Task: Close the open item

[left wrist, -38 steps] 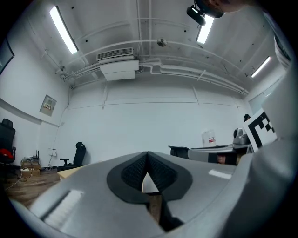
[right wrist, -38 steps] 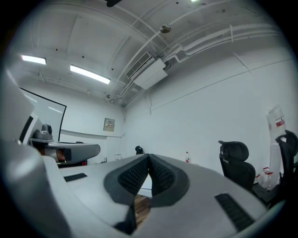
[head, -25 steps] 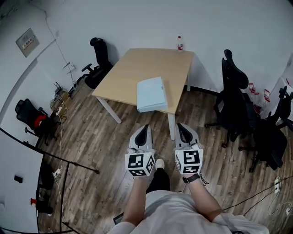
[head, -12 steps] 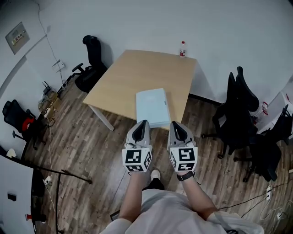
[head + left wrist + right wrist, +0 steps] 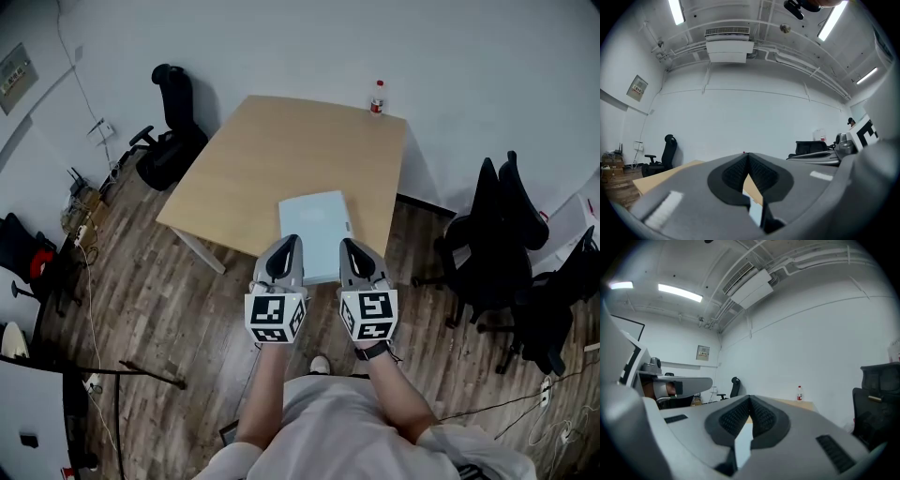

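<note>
A pale blue-white flat rectangular item (image 5: 316, 232) lies near the front edge of the light wooden table (image 5: 281, 159); I cannot tell whether it is a laptop or a folder, or how far it is open. My left gripper (image 5: 287, 246) and right gripper (image 5: 349, 247) are held side by side, their tips over the item's near end. Both point toward the table, jaws pressed together with nothing between them. In the left gripper view the left gripper (image 5: 747, 155) is shut, and in the right gripper view the right gripper (image 5: 750, 398) is shut too.
A small bottle (image 5: 378, 97) stands at the table's far edge by the white wall. Black office chairs stand at the left (image 5: 169, 131) and at the right (image 5: 506, 234). Cables and gear lie on the wood floor at the left (image 5: 84, 202).
The view has moved closer to the table. Both grippers, still shut and side by side, went from over the floor to over the item's near end.
</note>
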Tool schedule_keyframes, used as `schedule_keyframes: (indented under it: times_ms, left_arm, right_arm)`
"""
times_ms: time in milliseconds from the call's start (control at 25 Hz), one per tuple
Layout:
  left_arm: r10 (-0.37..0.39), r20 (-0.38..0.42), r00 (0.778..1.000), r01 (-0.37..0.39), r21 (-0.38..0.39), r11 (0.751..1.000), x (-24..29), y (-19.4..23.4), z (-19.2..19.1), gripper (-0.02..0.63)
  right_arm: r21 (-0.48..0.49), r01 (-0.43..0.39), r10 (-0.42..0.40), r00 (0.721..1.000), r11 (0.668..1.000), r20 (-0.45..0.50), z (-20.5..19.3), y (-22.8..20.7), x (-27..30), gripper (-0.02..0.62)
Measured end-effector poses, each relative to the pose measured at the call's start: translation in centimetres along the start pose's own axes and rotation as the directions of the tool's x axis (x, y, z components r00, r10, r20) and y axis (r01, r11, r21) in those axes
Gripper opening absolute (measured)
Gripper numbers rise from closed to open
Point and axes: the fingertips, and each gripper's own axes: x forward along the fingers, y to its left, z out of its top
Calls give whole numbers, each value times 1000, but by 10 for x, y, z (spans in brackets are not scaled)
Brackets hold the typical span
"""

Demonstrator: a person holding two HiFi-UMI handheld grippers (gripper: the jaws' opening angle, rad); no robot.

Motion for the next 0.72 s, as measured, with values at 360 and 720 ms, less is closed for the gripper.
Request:
schedule_keyframes:
  times_ms: [360,720]
  left_arm:
    - [-62,-44,997,62,-17,998,53,30,-37,8]
    - [-87,-116,989,89,9,996,111,40,-71,8]
  right_arm:
    - [7,-53,54,998,999,-45,-31,-2,39,12]
    - [1,-68,68,991,998,-113,-67,-33,88,12]
